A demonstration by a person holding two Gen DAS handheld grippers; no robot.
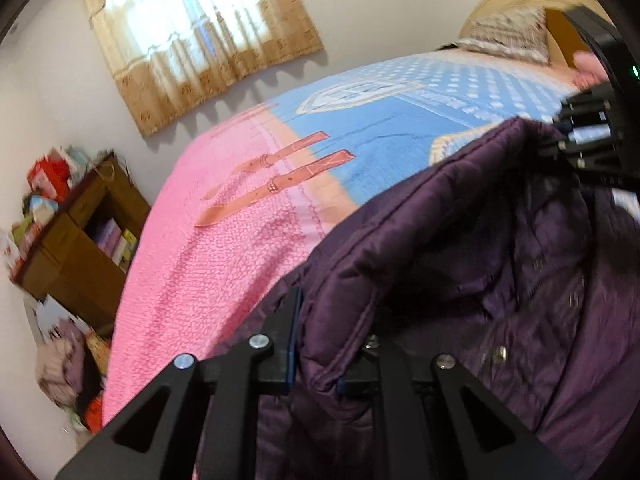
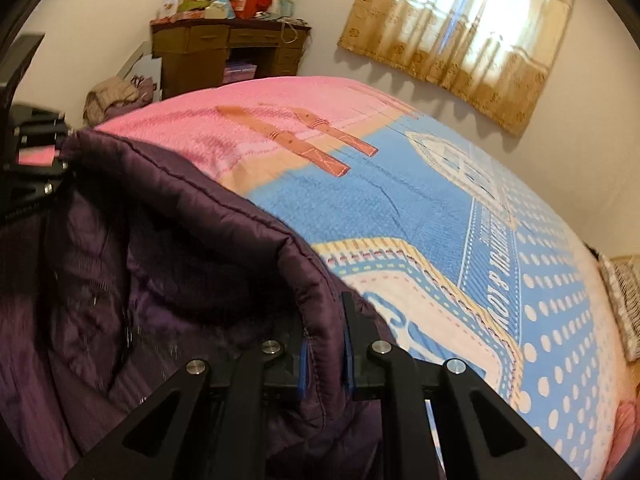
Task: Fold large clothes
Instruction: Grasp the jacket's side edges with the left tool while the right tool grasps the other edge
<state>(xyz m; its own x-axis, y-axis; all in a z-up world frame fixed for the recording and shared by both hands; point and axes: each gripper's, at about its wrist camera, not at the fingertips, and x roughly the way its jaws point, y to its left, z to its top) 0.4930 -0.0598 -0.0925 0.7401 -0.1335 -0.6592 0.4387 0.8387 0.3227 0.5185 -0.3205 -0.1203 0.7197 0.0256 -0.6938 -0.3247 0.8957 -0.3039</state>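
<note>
A dark purple quilted jacket [image 1: 460,248] is held up over the bed between both grippers; it also fills the left of the right wrist view [image 2: 152,248]. My left gripper [image 1: 320,344] is shut on the jacket's stitched edge. My right gripper [image 2: 324,344] is shut on the same edge further along. The right gripper also shows at the far right of the left wrist view [image 1: 588,140], and the left gripper at the far left of the right wrist view [image 2: 36,148]. The edge sags between them. Snaps and a zipper show on the inner side.
The bed [image 1: 224,264] has a pink and blue printed blanket [image 2: 420,208]. A patterned pillow [image 1: 508,32] lies at the headboard. A brown desk [image 2: 228,52] piled with boxes stands by the wall, with a heap of clothes [image 2: 116,96] beside it. A curtained window [image 2: 472,12] is behind.
</note>
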